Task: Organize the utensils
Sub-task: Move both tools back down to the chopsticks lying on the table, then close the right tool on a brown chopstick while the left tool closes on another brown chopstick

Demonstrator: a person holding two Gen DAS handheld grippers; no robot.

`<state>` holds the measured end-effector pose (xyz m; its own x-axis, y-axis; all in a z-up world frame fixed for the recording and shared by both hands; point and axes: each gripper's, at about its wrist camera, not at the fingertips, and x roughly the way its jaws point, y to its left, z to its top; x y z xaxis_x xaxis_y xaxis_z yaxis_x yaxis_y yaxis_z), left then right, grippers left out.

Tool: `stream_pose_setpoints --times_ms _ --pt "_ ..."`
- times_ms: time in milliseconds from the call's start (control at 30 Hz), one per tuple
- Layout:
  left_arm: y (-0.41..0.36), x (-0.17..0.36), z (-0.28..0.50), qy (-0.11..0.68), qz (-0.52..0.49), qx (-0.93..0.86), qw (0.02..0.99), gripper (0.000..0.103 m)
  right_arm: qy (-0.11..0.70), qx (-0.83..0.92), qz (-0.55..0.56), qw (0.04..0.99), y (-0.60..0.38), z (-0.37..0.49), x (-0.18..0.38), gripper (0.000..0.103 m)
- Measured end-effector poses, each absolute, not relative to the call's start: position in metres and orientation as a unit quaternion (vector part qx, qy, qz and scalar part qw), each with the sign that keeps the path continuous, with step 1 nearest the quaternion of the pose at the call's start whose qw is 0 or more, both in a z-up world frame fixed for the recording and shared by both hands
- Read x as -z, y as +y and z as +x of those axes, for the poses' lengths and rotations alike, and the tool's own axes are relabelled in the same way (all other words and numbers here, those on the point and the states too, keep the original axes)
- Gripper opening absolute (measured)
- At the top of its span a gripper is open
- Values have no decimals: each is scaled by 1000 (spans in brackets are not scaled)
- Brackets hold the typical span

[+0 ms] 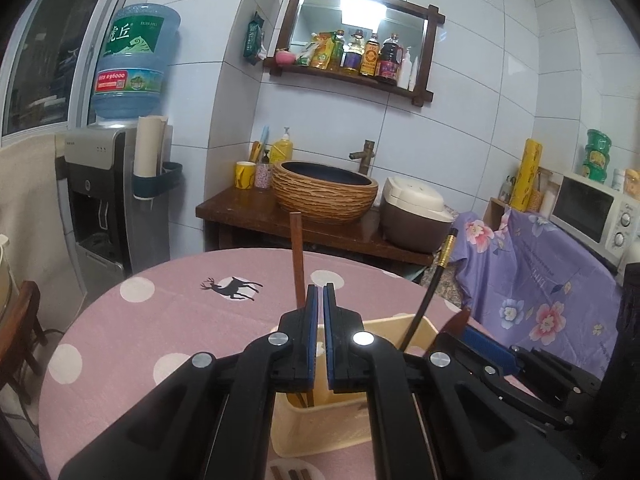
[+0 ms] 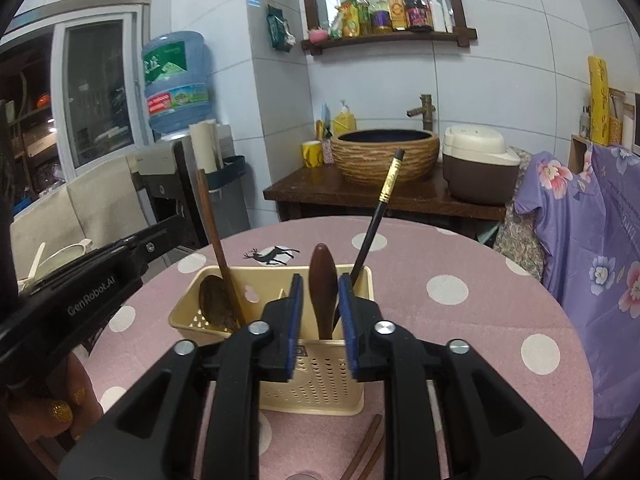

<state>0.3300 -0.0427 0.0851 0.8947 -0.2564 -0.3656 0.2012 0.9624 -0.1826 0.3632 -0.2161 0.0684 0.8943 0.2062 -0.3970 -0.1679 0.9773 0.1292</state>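
The left tongs (image 1: 319,294) are sitting closed and empty above the cream utensil holder (image 2: 320,376) on the pink desk (image 2: 460,320). The right tongs (image 2: 318,286) are standing partly apart around the dark wooden spoon (image 2: 323,288), apparently not pressing it, which is standing in the holder.

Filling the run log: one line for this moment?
left gripper: shut, empty | right gripper: open around wooden spoon | caddy: spoon standing inside

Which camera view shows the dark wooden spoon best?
The right wrist view: the dark wooden spoon stands upright in the cream holder, between the open right claw pads. In the left wrist view, I cannot find it behind the claw.
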Motion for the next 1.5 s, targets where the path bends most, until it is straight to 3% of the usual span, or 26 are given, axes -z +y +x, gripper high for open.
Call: stream_pose_setpoints --times_ms 67,133,333,733,1133,1500 --pt "-40 -85 321 194 -73 121 971 17 191 -93 42 976 -218 351 -71 40" --pt "-35 -83 309 192 -79 120 971 51 188 -95 38 977 -219 342 -72 40" --pt "-22 -58 286 236 -81 116 961 65 225 -101 27 969 -225 318 -56 40" --pt "-14 27 267 365 -77 114 921 63 387 -70 59 918 -243 302 31 40" --pt "-29 60 264 415 -36 114 902 43 410 -64 87 905 -251 286 59 40" --pt "-38 71 263 427 -7 100 899 31 415 -61 92 903 -252 284 61 40"
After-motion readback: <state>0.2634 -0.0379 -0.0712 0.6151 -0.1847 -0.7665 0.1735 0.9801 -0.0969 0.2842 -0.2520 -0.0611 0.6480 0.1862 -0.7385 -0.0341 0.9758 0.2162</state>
